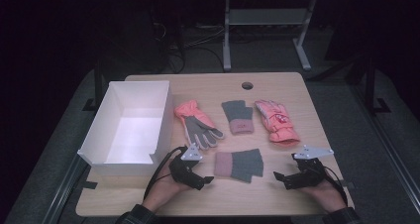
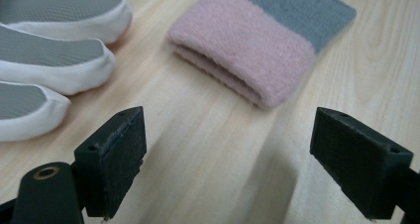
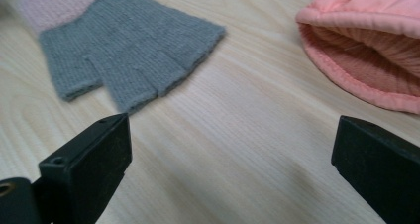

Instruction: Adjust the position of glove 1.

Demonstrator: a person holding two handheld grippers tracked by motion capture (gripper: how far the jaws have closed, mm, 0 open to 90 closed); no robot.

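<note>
A grey fingerless glove with a pink cuff [image 1: 240, 164] lies flat near the table's front edge, between my two grippers. My left gripper [image 1: 204, 180] rests just left of it, open and holding nothing. In the left gripper view the pink cuff [image 2: 242, 40] lies a short way past the open left gripper [image 2: 233, 149]. My right gripper [image 1: 281, 181] sits to the glove's right, also open and holding nothing. Ahead of the open right gripper [image 3: 228, 154], the glove's grey finger end [image 3: 129, 50] lies to the left and a pink padded glove's cuff [image 3: 371, 60] to the right.
An open white box [image 1: 124, 125] stands at the table's left. Behind the near glove lie a pink and grey glove [image 1: 198, 122], a second grey fingerless glove [image 1: 236, 116] and the pink padded glove [image 1: 276, 121]. The wooden table [image 1: 277, 204] has a cable hole [image 1: 247, 85].
</note>
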